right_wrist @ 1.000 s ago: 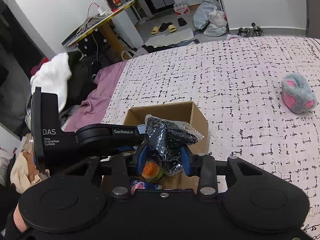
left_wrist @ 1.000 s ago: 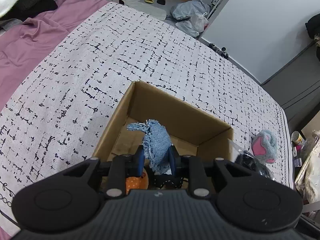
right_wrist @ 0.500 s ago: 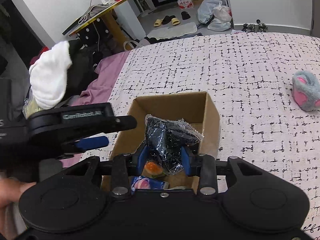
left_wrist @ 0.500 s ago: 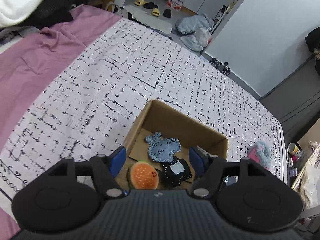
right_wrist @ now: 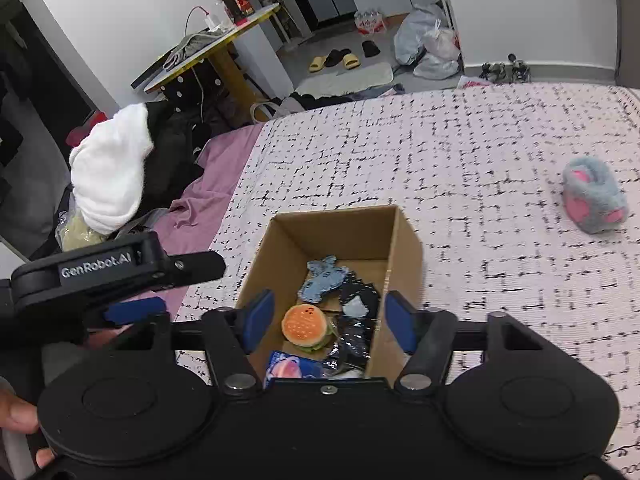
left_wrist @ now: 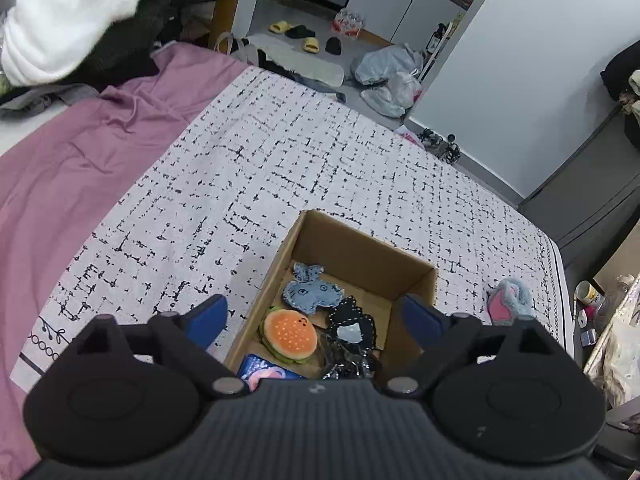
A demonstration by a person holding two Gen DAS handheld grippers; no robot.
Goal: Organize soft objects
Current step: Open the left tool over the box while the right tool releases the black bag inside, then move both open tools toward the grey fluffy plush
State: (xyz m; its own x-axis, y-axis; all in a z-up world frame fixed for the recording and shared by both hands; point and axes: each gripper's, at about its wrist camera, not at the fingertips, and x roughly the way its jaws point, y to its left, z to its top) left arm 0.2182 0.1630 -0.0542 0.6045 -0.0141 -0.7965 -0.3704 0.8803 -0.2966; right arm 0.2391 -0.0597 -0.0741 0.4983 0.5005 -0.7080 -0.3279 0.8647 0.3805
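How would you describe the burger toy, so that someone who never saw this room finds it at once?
Find the open cardboard box standing on the bed's black-and-white patterned cover. Inside it, near the front, lies the plush hamburger. It alone is round with an orange dotted bun, unlike the flat denim whale behind it and the dark wrapped piece to its right.

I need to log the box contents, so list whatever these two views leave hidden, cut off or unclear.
- Blue packet: right wrist view, lower part hidden by the right gripper body; print unreadable. Left wrist view shows only a corner.
- Black wrapped item: left wrist view, near end hidden behind the left gripper body.
- Cardboard box: near wall and floor hidden in both views.
- Grey-pink plush: left wrist view, small and blurred; shape unclear.
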